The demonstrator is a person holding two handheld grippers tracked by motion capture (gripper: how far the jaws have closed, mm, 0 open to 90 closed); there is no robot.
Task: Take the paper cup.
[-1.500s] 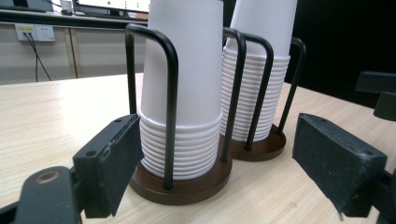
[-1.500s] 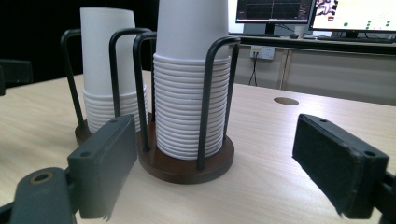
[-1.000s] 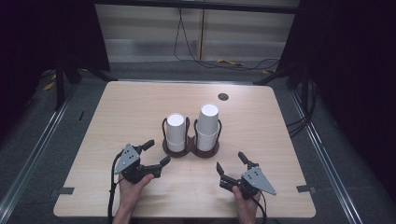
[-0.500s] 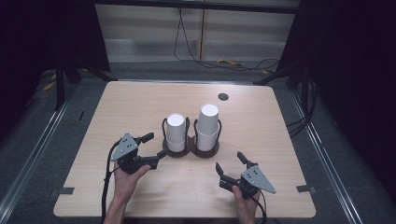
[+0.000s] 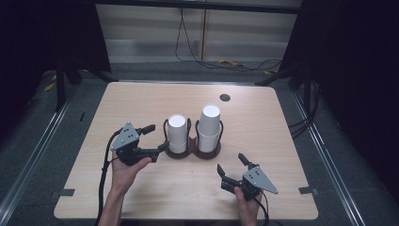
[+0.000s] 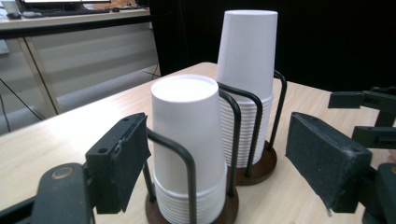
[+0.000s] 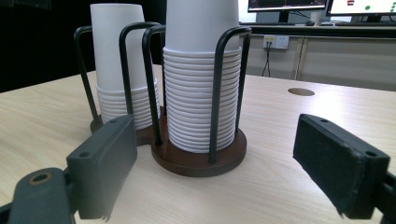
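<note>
2 stacks of white paper cups stand upside down in a dark wire holder [image 5: 194, 151] near the middle of the surface [image 5: 282, 141], the shorter stack [image 5: 177, 133] on my left and the taller stack [image 5: 209, 127] beside it. I hold the left claw [image 5: 155, 137] with its jaws spread wide, one on either side of the shorter stack, and in the left gripper view the top cup [image 6: 189, 126] sits between the 2 pads without either touching it. One pad looks just beside a wire upright of the holder.

I judge this to be the approach step: lining up to take the top cup off the shorter stack. The next move calls for raising the jaws clear of the wire loops, centring them on the upper cup's wall, and closing gently, since thin paper will crush and several nested cups may lift together.

I keep the right claw [image 5: 234, 167] open as well, low over the surface and nearer me, well apart from the holder. From the right gripper view it faces the taller stack, and it could steady the wooden base [image 7: 201, 154] if the holder tips.
</note>
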